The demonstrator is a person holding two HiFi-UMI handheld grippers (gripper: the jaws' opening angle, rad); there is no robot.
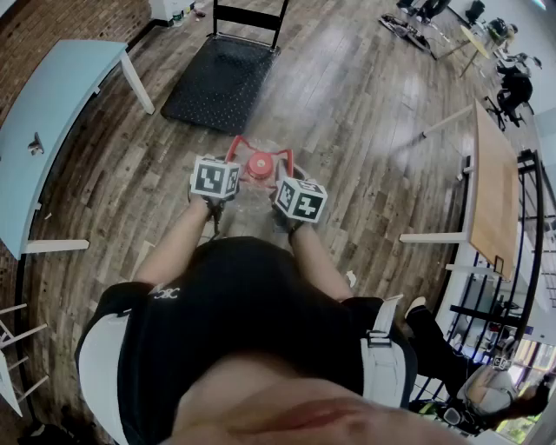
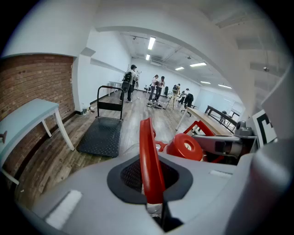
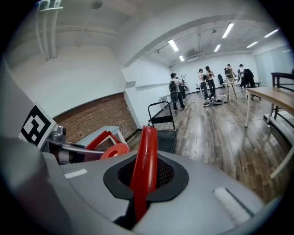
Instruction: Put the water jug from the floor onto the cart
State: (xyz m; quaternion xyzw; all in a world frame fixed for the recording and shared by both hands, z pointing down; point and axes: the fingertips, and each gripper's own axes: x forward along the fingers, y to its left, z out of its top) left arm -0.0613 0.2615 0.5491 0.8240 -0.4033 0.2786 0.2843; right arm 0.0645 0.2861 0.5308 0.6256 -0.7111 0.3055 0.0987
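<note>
The water jug shows in the head view as a clear body with a red cap [image 1: 259, 165] and a red handle [image 1: 235, 144] looping up on both sides. My left gripper [image 1: 228, 163] is shut on the handle's left side, a red bar [image 2: 149, 165] clamped between its jaws. My right gripper [image 1: 283, 179] is shut on the right side, with the red bar [image 3: 144, 165] in its jaws. The cap [image 2: 184, 147] sits between the two grippers. The black flat cart [image 1: 221, 83] stands ahead on the floor. I cannot tell whether the jug touches the floor.
A light blue table [image 1: 52, 113] stands at the left by a brick wall. A wooden table [image 1: 495, 191] with white legs is at the right. Several people [image 2: 131, 82] stand at the far end of the room. The cart's upright push handle [image 1: 249, 17] is on its far side.
</note>
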